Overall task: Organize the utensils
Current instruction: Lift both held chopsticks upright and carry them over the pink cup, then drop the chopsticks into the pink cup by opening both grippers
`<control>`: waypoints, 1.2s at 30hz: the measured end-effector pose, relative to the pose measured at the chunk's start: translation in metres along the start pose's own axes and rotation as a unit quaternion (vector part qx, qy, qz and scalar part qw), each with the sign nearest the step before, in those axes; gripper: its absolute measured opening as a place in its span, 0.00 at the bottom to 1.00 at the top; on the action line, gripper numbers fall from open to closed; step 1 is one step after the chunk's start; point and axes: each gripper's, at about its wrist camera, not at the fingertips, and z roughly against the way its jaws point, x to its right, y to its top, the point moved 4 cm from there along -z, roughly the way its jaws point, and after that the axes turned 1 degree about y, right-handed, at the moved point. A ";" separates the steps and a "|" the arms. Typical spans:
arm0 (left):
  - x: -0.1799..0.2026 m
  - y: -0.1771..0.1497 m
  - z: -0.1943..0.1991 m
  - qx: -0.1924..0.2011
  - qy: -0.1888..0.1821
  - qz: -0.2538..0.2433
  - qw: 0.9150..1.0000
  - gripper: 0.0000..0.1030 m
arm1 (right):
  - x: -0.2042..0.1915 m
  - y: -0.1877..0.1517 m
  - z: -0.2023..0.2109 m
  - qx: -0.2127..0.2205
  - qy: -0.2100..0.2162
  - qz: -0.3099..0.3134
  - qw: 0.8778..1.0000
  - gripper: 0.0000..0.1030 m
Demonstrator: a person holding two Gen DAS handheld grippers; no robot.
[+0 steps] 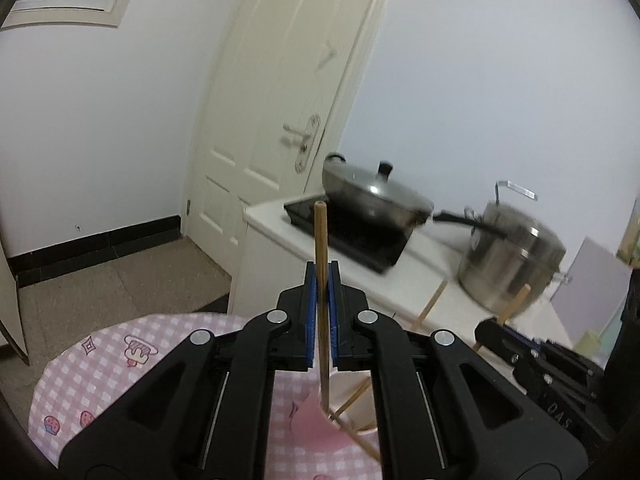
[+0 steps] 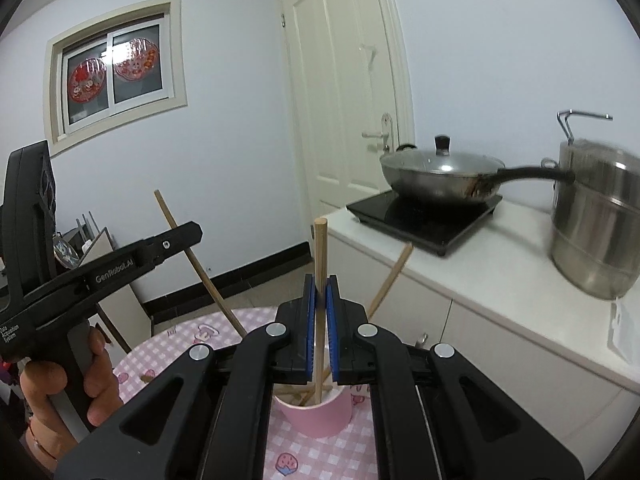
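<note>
Wooden chopsticks stand upright, one clamped in each gripper (image 1: 322,276) (image 2: 320,290), tips directly above your pink cup (image 2: 316,412).

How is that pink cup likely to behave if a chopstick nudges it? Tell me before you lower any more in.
The pink cup looks like thin paper, so probably light and easily shoved. The chopsticks leaning out over its rim likely make it top-heavy and apt to tip. The checked tablecloth may offer some grip.
</note>
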 end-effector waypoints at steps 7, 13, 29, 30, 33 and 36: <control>-0.004 -0.015 -0.012 -0.042 -0.003 -0.007 0.999 0.07 | 0.007 -0.016 -0.009 -0.023 -0.002 -0.009 1.000 0.04; -0.004 -0.019 -0.014 -0.066 -0.008 -0.011 0.998 0.07 | 0.011 -0.023 -0.015 -0.033 -0.007 -0.014 0.999 0.04; -0.001 -0.020 0.011 -0.096 -0.010 -0.023 0.995 0.08 | 0.013 -0.022 0.006 -0.041 0.008 -0.042 0.998 0.23; 0.000 -0.020 0.013 -0.096 -0.009 -0.024 0.995 0.11 | 0.012 -0.021 0.010 -0.039 0.008 -0.042 0.998 0.24; 0.000 -0.018 0.026 -0.084 -0.007 -0.023 0.996 0.66 | 0.009 -0.019 0.018 -0.036 0.007 -0.042 0.998 0.26; 0.001 -0.016 0.044 -0.067 -0.001 -0.034 0.997 0.66 | 0.006 -0.017 0.027 -0.033 0.007 -0.039 0.999 0.26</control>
